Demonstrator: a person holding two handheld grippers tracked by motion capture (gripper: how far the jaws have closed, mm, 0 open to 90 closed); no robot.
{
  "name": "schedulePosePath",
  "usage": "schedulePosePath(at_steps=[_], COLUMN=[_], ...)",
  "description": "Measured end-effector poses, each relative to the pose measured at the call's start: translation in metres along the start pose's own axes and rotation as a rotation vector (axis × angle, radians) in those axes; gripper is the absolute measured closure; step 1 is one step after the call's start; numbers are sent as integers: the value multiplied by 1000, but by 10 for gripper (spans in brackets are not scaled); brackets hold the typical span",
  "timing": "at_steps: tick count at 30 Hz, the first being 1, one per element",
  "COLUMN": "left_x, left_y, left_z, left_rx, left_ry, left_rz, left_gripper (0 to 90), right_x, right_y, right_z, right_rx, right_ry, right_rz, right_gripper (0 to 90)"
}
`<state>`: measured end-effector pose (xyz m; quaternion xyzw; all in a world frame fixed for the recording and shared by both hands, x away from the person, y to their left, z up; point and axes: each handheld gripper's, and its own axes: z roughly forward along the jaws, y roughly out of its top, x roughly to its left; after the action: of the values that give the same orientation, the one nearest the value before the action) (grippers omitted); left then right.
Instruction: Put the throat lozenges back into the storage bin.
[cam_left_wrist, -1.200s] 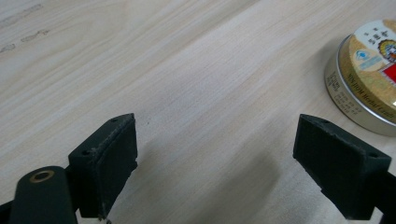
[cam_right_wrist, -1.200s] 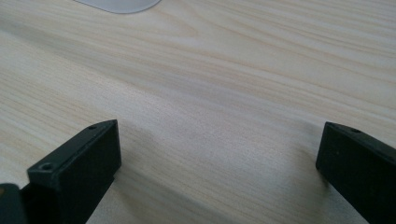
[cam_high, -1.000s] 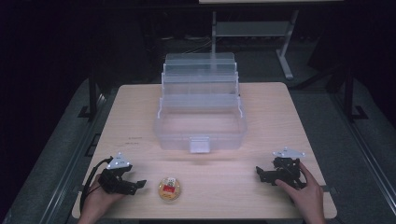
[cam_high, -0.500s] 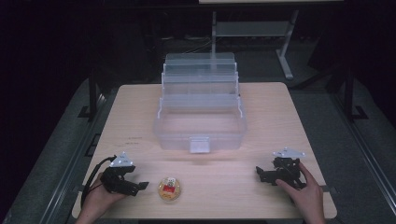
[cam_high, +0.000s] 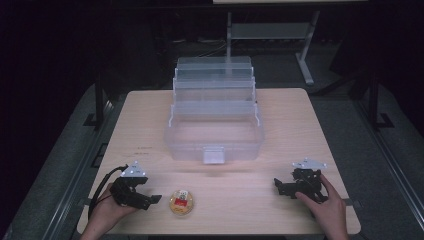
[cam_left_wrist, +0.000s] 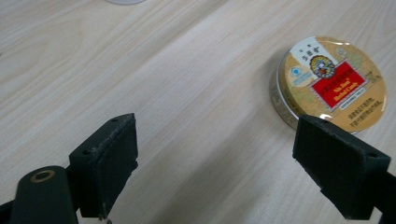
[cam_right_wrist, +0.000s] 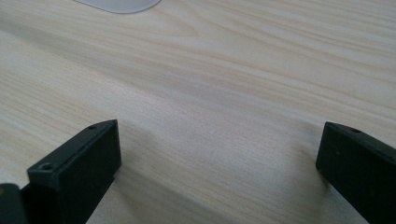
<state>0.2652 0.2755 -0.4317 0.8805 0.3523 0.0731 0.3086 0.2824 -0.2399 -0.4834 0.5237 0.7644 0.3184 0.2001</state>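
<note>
Near table (cam_high: 280, 210) front edge, slide spread-jawed left gripper (cam_high: 150, 200) squarely around round lozenge tin (cam_high: 181, 202); keep released right gripper (cam_high: 278, 185) parked.

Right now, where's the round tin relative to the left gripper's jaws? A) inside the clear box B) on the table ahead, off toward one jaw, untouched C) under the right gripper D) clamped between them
B: in the left gripper view the round tin lies flat on the table beyond the open jaws of the left gripper, off toward one jaw and apart from both.
</note>
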Motion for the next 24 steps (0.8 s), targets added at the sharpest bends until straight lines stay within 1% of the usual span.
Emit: schedulePosePath(at_steps=[4, 14, 18, 24], left_x=[-3, -7, -10, -14], left_y=[4, 10, 15, 21], left_z=[-2, -3, -1, 1], left_rx=[8, 16, 23, 29], left_ry=[-14, -24, -34, -43], left_rz=[8, 26, 45, 62], left_gripper=[133, 133, 133, 133], right_x=[0, 0, 0, 0], right_y=[0, 0, 0, 0], right_z=[0, 0, 0, 0], right_rx=[0, 1, 0, 0], right_ry=[0, 0, 0, 0], right_rz=[0, 1, 0, 0], right_gripper=[0, 0, 0, 0])
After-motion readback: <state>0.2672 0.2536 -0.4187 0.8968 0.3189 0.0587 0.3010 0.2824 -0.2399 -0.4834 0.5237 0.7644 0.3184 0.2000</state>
